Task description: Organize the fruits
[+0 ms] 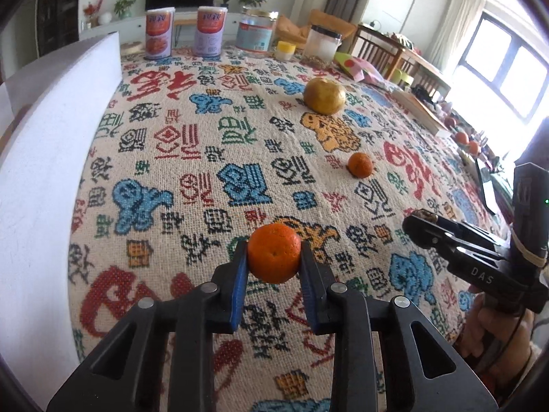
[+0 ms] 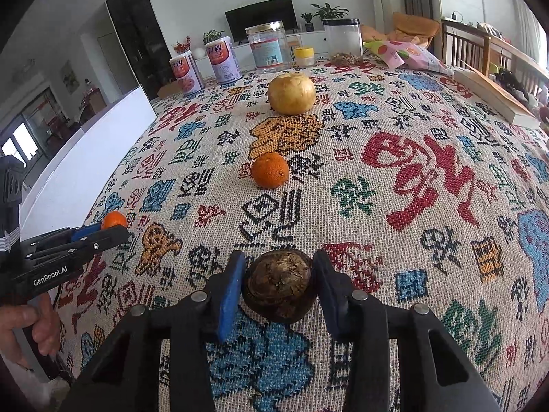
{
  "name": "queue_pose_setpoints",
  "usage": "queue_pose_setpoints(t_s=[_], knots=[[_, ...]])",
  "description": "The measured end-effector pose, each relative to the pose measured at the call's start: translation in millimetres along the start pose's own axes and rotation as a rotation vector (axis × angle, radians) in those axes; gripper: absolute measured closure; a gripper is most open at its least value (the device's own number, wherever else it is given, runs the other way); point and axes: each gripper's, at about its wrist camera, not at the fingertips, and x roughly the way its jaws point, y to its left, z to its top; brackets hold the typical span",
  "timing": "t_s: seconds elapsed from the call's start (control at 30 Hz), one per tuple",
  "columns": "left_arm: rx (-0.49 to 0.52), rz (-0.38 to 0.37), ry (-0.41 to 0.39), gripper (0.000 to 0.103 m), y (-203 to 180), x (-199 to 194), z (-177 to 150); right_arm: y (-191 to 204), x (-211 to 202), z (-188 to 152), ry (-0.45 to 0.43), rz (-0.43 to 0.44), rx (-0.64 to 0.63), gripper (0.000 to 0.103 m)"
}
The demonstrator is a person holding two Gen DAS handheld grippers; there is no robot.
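On the patterned cloth (image 2: 411,178), 2 fruits lie free: a small orange (image 2: 270,170) mid-table and, beyond it, a yellow-brown pear (image 2: 291,93); both well apart from either gripper.

Left gripper (image 1: 273,257): jaws clamped on a tangerine (image 1: 274,252), blue pads touching both its sides. Underside of the fruit is hidden, so contact with the cloth cannot be told. From the right wrist view this same tangerine shows only as an orange sliver (image 2: 114,220) behind the finger.

Right gripper (image 2: 278,286): jaws set against a dark brown round fruit (image 2: 279,288), rough and dry on top, kind not clear. Pads meet its flanks, so it is grasped. From the left wrist view only a scrap of it (image 1: 425,214) peeks over the black finger; the rest is blocked.

White board (image 1: 44,171) at the left edge, cut off by the frame.

Far edge: 2 printed cans (image 1: 159,32), a clear jar (image 1: 255,31), a yellow-lidded cup (image 1: 284,49), a second jar (image 1: 322,46); labels too small to read. Book (image 2: 494,94) at the right, partly out of frame.
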Motion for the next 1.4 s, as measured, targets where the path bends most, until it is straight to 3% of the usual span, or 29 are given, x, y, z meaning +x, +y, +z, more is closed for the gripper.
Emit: queue_pose_setpoints(t_s=[0.1, 0.2, 0.3, 0.4, 0.5, 0.57, 0.6, 0.67, 0.73, 0.77, 0.83, 0.9, 0.97, 1.07, 1.17, 1.27, 1.4], knots=[[-0.048, -0.091, -0.037, 0.075, 3.3, -60.5, -0.2, 11.9, -11.6, 6.8, 0.011, 0.122, 0.049, 0.062], [-0.118, -0.090, -0.118, 0.075, 27.3, -119.7, 9.1, 52.5, -16.6, 23.5, 0.057, 0.259, 0.041, 0.062], [-0.229, 0.010, -0.180, 0.075, 73.9, -156.4, 18.5, 120.4, -25.3, 48.8, 0.085, 0.431, -0.019, 0.062], [-0.347, 0.164, -0.179, 0.075, 127.9, -163.0, 16.9, 199.6, -31.4, 65.6, 0.128, 0.583, -0.114, 0.062], [-0.435, 0.281, -0.142, 0.075, 172.5, -152.6, 6.8, 269.3, -22.9, 62.8, 0.204, 0.676, -0.203, 0.062], [-0.455, 0.346, -0.119, 0.073, 189.3, -144.6, -2.2, 305.3, -9.5, 53.8, 0.253, 0.678, -0.263, 0.061], [-0.472, 0.382, -0.112, 0.070, 194.8, -142.9, -6.7, 317.8, -2.1, 47.5, 0.271, 0.664, -0.290, 0.061], [-0.495, 0.424, -0.113, 0.038, 199.6, -143.2, -15.1, 332.1, 15.4, 39.1, 0.321, 0.642, -0.304, 0.055], [-0.492, 0.436, -0.157, 0.022, 196.0, -149.1, -21.9, 327.1, 20.0, 37.5, 0.315, 0.647, -0.269, 0.044], [-0.479, 0.444, -0.179, 0.021, 191.1, -151.8, -22.5, 319.3, 16.2, 38.6, 0.282, 0.648, -0.253, 0.033], [-0.430, 0.447, -0.193, 0.021, 176.6, -152.7, -18.4, 300.1, 3.6, 43.0, 0.185, 0.580, -0.265, 0.021], [-0.367, 0.428, -0.203, 0.021, 155.2, -148.7, -10.2, 272.6, -11.2, 45.6, 0.083, 0.506, -0.284, 0.017], [-0.298, 0.373, -0.211, 0.021, 127.0, -142.6, 0.9, 236.2, -22.0, 46.7, -0.009, 0.391, -0.299, 0.006], [-0.195, 0.236, -0.208, 0.018, 74.1, -125.5, 15.3, 172.6, -24.5, 45.8, -0.092, 0.181, -0.272, 0.000], [-0.099, 0.134, -0.173, 0.015, 22.4, -95.2, 22.6, 101.5, -11.0, 48.6, -0.075, -0.036, -0.203, 0.000], [-0.031, 0.064, -0.107, 0.015, -19.2, -50.0, 22.9, 37.6, -0.2, 48.5, -0.043, -0.194, -0.132, 0.000], [0.049, 0.126, -0.055, 0.015, -47.8, 21.1, 22.4, -30.7, 5.1, 45.1, 0.013, -0.350, -0.056, 0.000]])
